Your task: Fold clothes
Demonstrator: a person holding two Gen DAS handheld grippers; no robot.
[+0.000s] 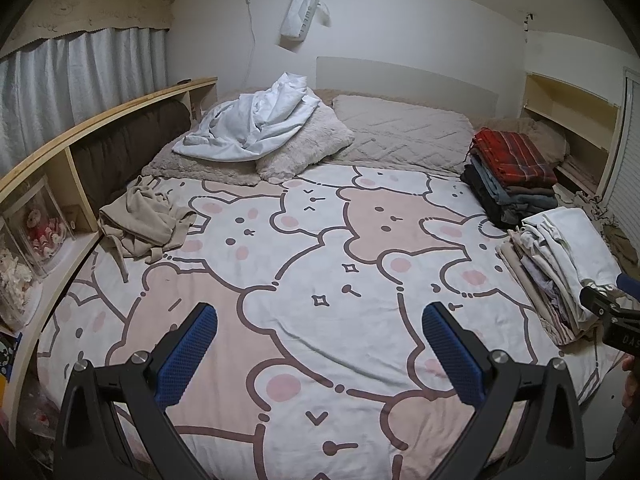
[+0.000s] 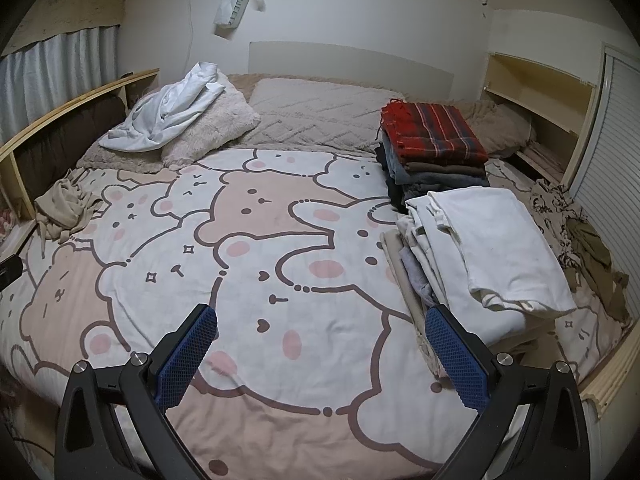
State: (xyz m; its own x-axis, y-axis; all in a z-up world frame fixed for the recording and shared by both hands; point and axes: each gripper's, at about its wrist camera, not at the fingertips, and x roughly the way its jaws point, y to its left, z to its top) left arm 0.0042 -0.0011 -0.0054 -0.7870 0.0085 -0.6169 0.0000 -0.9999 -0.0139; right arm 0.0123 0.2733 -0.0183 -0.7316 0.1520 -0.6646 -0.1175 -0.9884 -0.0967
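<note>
Left tool (image 1: 319, 320) and right tool (image 2: 321, 322): jaws spread wide, nothing between the blue pads, both poised above the bed (image 1: 320, 360) with its cartoon-animal cover. Just right of the right tool, a pale folded stack (image 2: 488, 256); behind it, a darker stack topped by a red plaid piece (image 2: 434, 130). Still unfolded: crumpled beige garment (image 1: 142, 220) at the far left edge, white garment (image 1: 256, 124) heaped on the pillows. Probably between items; next, a reach across to the beige garment and spreading it flat. Dark patterned fabric at the far right edge indistinct; right tool cut off in the left view.
</note>
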